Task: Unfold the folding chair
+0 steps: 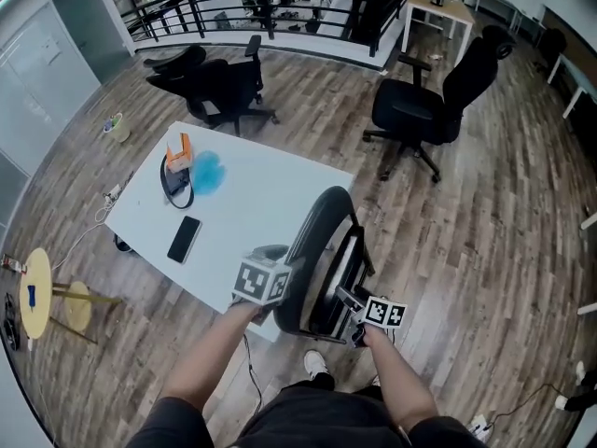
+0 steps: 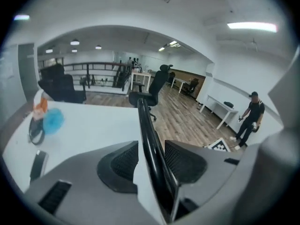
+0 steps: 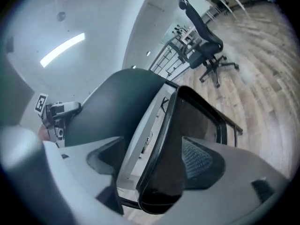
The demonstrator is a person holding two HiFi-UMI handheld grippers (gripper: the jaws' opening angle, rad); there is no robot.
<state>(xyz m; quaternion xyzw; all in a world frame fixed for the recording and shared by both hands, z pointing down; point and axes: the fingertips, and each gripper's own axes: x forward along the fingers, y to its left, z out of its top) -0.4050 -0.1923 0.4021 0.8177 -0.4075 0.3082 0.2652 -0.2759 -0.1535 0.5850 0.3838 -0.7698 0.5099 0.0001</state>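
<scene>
The black folding chair (image 1: 317, 255) stands folded on the wood floor, against the near edge of the white table (image 1: 270, 199). My left gripper (image 1: 283, 294) reaches the curved backrest rim (image 2: 149, 144). The rim runs between the two pads, and a strip of white table shows between the left pad (image 2: 115, 165) and the rim. The jaws stand apart around it. My right gripper (image 1: 352, 303) is at the chair's right side. Its pads (image 3: 201, 161) close on the black seat panel (image 3: 180, 139) and the pale frame bar (image 3: 140, 135) beside it.
On the table lie a black phone (image 1: 184, 239), a blue object (image 1: 205, 171), an orange item (image 1: 179, 149) and a black loop (image 1: 175, 187). Two office chairs (image 1: 424, 101) (image 1: 219, 87) stand beyond. A yellow stool (image 1: 37, 292) is at left. A person (image 2: 251, 118) stands far right.
</scene>
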